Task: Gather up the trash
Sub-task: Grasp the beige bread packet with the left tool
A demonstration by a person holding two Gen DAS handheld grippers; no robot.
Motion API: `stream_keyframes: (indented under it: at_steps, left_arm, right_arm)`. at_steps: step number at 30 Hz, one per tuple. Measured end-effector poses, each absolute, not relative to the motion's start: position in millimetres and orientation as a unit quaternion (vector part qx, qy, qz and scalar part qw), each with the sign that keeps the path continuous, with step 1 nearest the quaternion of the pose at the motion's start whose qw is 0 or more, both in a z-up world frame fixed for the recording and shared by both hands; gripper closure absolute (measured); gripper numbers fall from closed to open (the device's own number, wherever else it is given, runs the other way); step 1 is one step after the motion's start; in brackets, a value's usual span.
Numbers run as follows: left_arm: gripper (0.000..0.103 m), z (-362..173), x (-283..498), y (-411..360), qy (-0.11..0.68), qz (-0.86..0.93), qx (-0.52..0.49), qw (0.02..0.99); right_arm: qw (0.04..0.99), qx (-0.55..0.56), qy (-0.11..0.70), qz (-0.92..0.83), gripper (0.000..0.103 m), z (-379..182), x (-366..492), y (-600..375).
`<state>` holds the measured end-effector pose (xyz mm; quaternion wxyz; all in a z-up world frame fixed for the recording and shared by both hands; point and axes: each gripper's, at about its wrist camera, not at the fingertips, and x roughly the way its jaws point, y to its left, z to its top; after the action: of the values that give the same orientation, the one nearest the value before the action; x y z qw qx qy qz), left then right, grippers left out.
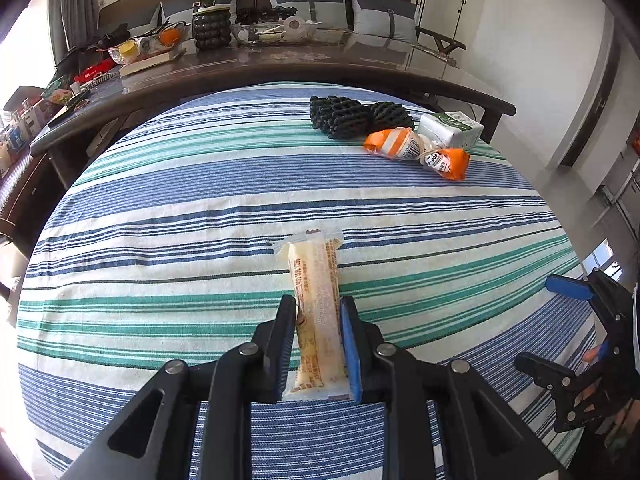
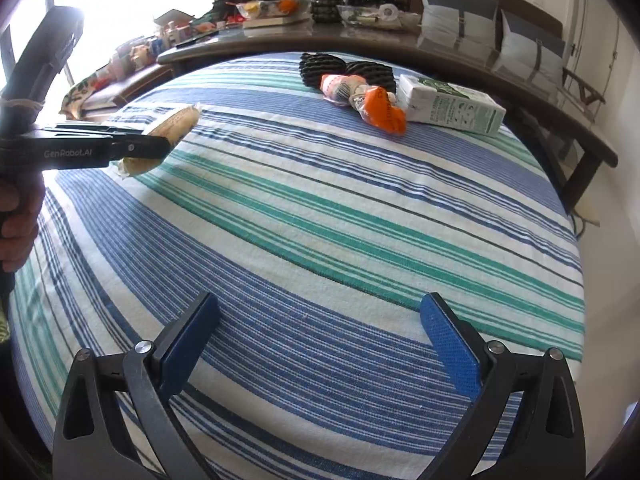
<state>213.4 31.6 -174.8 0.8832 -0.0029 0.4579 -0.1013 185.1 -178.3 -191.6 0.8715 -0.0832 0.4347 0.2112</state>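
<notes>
Left tongs [image 1: 318, 308] clenched on a cream snack wrapper [image 1: 318, 300], lifted just above striped bench [image 1: 160, 240]. Right tongs [image 2: 320, 316] spread wide, empty. Pickup step looks done; next probably needs a bin, none visible. Orange wrappers [image 2: 372, 98] & milk carton [image 2: 452, 106] remain far side.
</notes>
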Motion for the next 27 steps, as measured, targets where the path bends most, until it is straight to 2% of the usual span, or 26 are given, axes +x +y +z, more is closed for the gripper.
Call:
stream_keyframes:
  at_steps: [1, 3, 16, 18, 19, 20, 21, 22, 27]
  left_arm:
    - [0.060, -178, 213, 33, 0.459, -0.102, -0.006, 0.883]
    - [0.047, -181, 214, 36, 0.458, -0.103, -0.017, 0.883]
    - [0.047, -180, 219, 34, 0.458, -0.116, -0.025, 0.881]
    - [0.047, -181, 218, 32, 0.457, -0.115, -0.016, 0.882]
    - [0.047, -181, 218, 31, 0.457, -0.116, -0.014, 0.882]
    - [0.047, -181, 219, 31, 0.457, -0.116, -0.014, 0.882]
    - [0.047, -181, 219, 31, 0.457, -0.117, -0.014, 0.882]
    - [0.047, -181, 219, 31, 0.457, -0.116, -0.014, 0.882]
    - [0.047, -181, 217, 30, 0.457, -0.116, -0.017, 0.882]
  right_arm:
    - [0.873, -0.075, 0.434, 0.209, 0.002, -191, 186, -181]
    - [0.877, -0.049, 0.433, 0.203, 0.002, -188, 194, -189]
    - [0.883, -0.091, 0.421, 0.184, 0.004, -168, 327, -163]
    - [0.879, -0.092, 0.429, 0.187, 0.011, -171, 334, -159]
    - [0.878, -0.090, 0.431, 0.190, 0.021, -173, 335, -160]
    - [0.878, -0.084, 0.430, 0.192, 0.045, -174, 335, -160]
    - [0.878, -0.078, 0.430, 0.195, 0.063, -175, 334, -161]
    - [0.878, -0.076, 0.430, 0.194, 0.067, -175, 332, -162]
    - [0.888, -0.075, 0.419, 0.175, 0.068, -168, 296, -175]
